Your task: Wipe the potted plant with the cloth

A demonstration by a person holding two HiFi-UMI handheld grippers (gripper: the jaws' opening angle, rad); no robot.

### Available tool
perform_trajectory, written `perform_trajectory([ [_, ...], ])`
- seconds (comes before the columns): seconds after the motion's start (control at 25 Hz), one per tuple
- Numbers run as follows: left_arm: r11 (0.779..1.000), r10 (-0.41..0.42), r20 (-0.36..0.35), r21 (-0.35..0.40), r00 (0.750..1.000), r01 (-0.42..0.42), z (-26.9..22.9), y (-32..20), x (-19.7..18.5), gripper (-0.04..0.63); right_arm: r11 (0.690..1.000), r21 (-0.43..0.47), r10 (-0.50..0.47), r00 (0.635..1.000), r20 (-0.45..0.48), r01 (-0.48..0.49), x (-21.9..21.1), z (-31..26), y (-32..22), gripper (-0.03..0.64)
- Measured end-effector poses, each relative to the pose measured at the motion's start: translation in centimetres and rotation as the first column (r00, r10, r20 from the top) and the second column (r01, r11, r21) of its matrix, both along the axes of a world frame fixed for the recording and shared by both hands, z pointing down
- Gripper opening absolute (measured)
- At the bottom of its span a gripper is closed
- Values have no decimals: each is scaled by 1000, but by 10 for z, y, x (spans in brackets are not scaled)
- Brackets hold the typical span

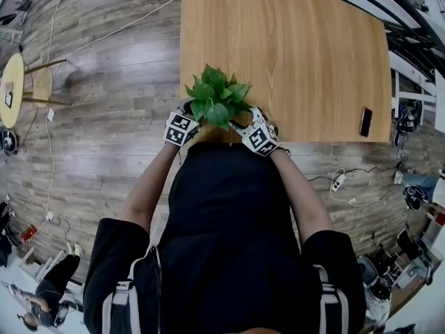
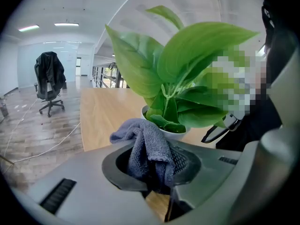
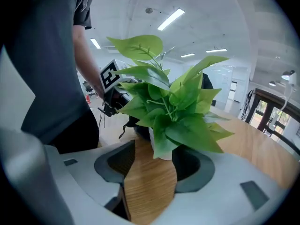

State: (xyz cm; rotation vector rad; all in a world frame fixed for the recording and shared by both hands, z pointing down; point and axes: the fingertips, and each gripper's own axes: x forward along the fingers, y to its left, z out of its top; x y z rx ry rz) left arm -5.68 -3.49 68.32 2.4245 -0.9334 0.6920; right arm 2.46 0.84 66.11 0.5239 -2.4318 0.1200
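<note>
Left gripper jaws pinching nubbly grey cloth, right gripper jaws spread — broad-leaved potted plant just beyond

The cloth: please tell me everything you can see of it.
The cloth is grey-blue with a looped, towel-like weave. It is bunched into folds and clamped between the jaws of the left gripper, its free end flopping left. It sits just before the white pot; whether they touch is unclear.

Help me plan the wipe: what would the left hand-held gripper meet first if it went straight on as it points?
Probably the potted plant: its white pot and low leaves sit ahead of the cloth clamped in the left hand-held gripper; depth is unclear.
</note>
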Motion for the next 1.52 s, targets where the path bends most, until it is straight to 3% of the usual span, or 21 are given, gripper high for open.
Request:
perform_trajectory([
  [0.24,1000,-1,13,16,1000,0,0,-2,-1,109,994,3,109,994,-11,-109,21,2,-27,233],
  [0.44,999,30,16,20,999,-30,-1,1,6,109,998,17,57,998,-8,-57,13,-1,-31,233],
  [0.96,992,125,17,19,992,-126,0,31,24,109,995,14,96,995,-17,-96,13,-1,-38,233],
  [1.52,1000,29,0,-2,1000,-29,3,18,0,108,998,7,58,998,-14,-58,-2,-1,-11,233],
])
